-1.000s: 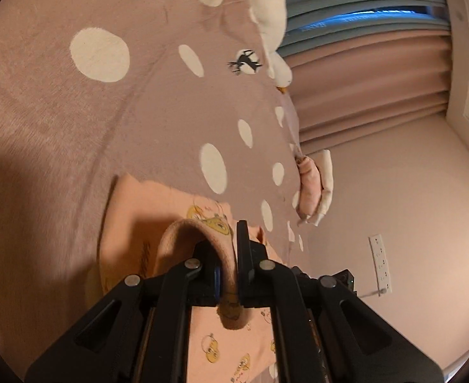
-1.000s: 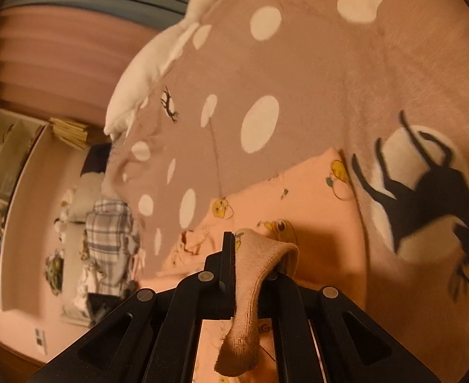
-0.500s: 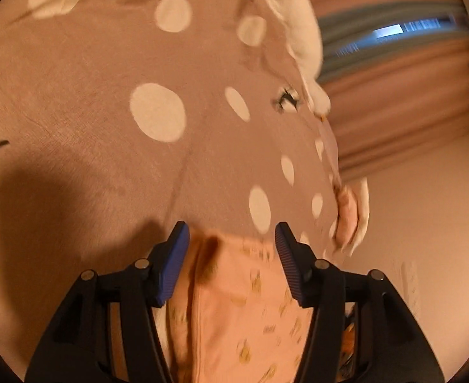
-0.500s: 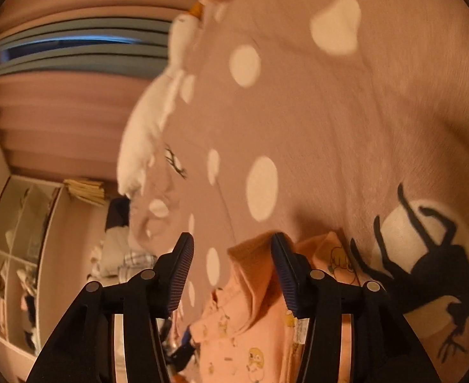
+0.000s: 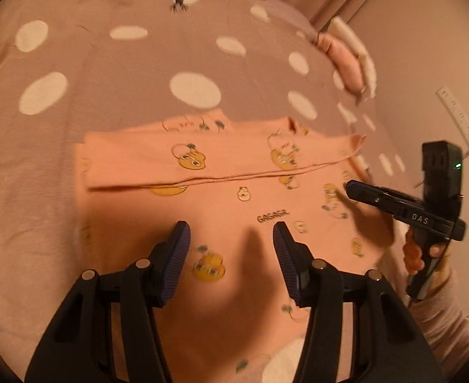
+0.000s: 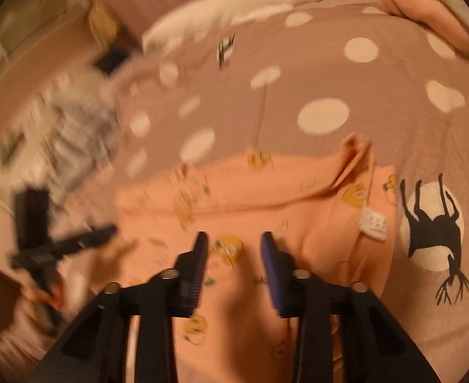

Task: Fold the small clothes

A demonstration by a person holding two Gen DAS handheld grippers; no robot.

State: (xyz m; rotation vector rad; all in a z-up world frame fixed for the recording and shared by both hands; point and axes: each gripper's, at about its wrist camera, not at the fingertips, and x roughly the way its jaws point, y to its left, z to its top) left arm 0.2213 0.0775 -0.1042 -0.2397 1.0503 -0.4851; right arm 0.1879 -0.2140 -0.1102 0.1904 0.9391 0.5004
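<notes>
Peach top (image 5: 234, 198) on bed (image 5: 74, 73): soft, light, floppy | pinch at hem corners | left hand-held gripper (image 5: 231, 239), right hand-held gripper (image 6: 234, 249): both agape, empty

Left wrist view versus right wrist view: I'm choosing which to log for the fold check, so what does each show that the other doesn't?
Only the left wrist view shows the GAGAGIL print sharply and the wall outlet strip. Only the right wrist view shows the white care label, the deer print and the whole goose plush. Both show the peach top folded on the dotted bedspread, with both tongs open: left tongs, right tongs.
</notes>
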